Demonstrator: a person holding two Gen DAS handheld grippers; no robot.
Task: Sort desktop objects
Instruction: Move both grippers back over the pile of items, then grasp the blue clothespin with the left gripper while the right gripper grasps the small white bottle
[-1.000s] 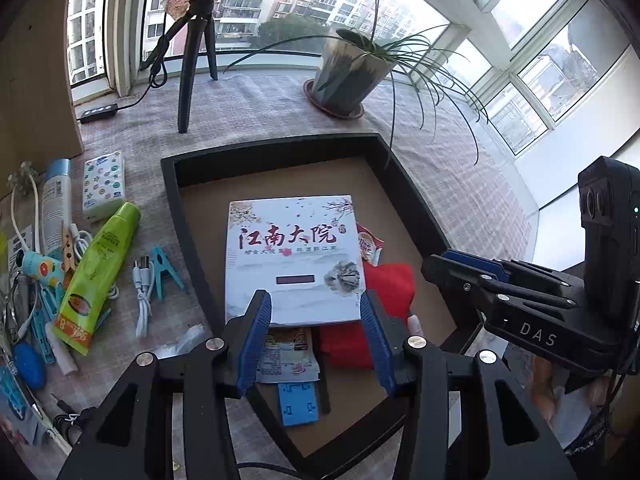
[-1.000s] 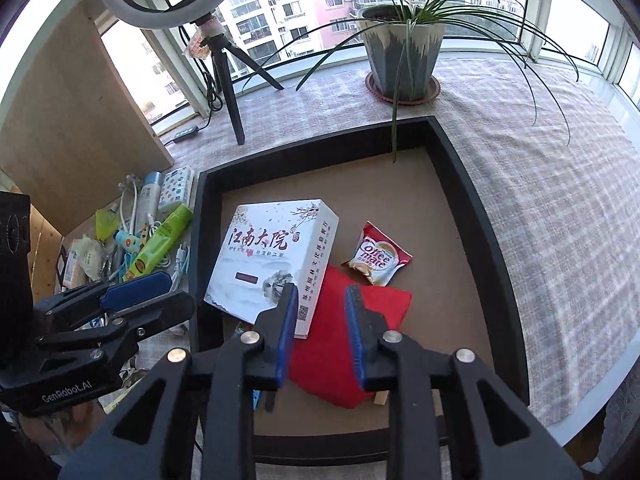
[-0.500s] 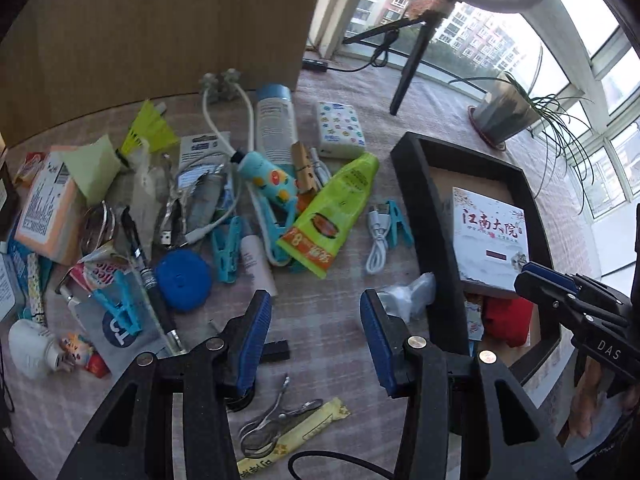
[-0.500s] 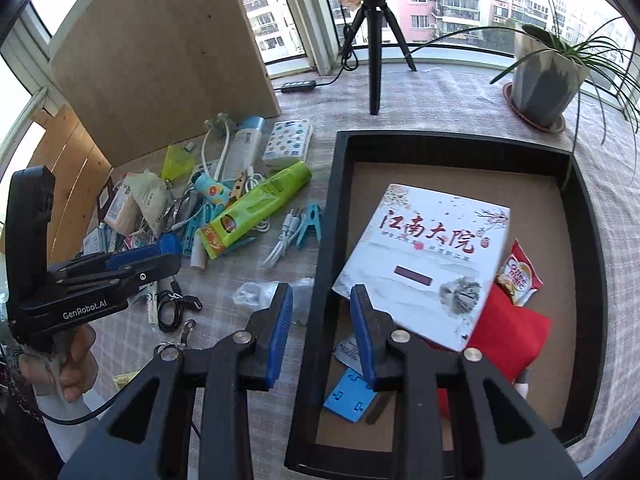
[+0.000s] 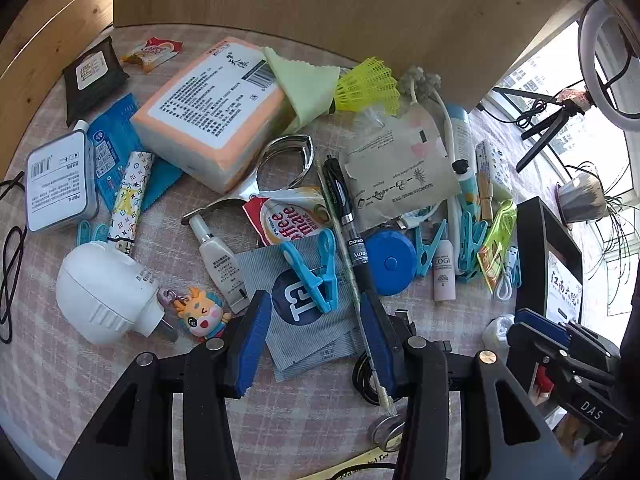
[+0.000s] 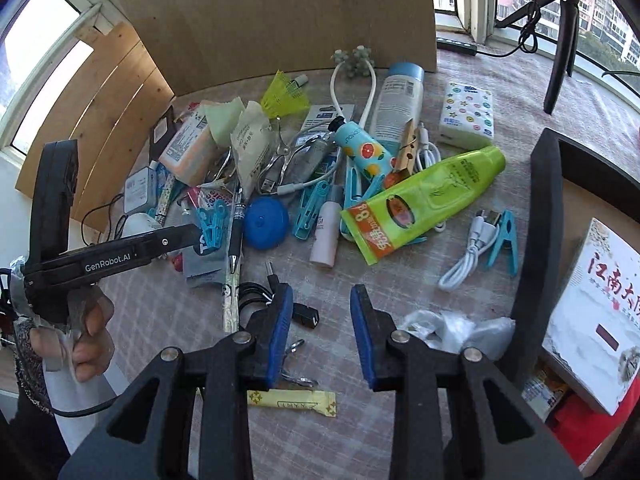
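- The left hand-held gripper (image 5: 316, 336) hung over the cluttered bench (image 5: 48, 360), its blue pads apart at a moderate width with nothing gripped.
- Below and between its pads lay a grey sachet (image 5: 308, 328); just ahead of them a blue clothes peg (image 5: 314, 270) rested on that sachet.
- A black pen (image 5: 346, 220) ran alongside its right pad, and a blue round tape measure (image 5: 390, 262) sat ahead to the right.
- To its left lay a white plug adapter (image 5: 102, 290) and a small cartoon keychain (image 5: 200, 312).
- The right hand-held gripper (image 6: 320, 332) also stood empty, jaws parted somewhat narrower, over bare cloth.
- Ahead of it lay a green tube (image 6: 424, 204); to its right, crumpled clear plastic (image 6: 452, 328) beside the black tray (image 6: 536, 240).
- A white box (image 6: 592, 312) lay inside that tray.
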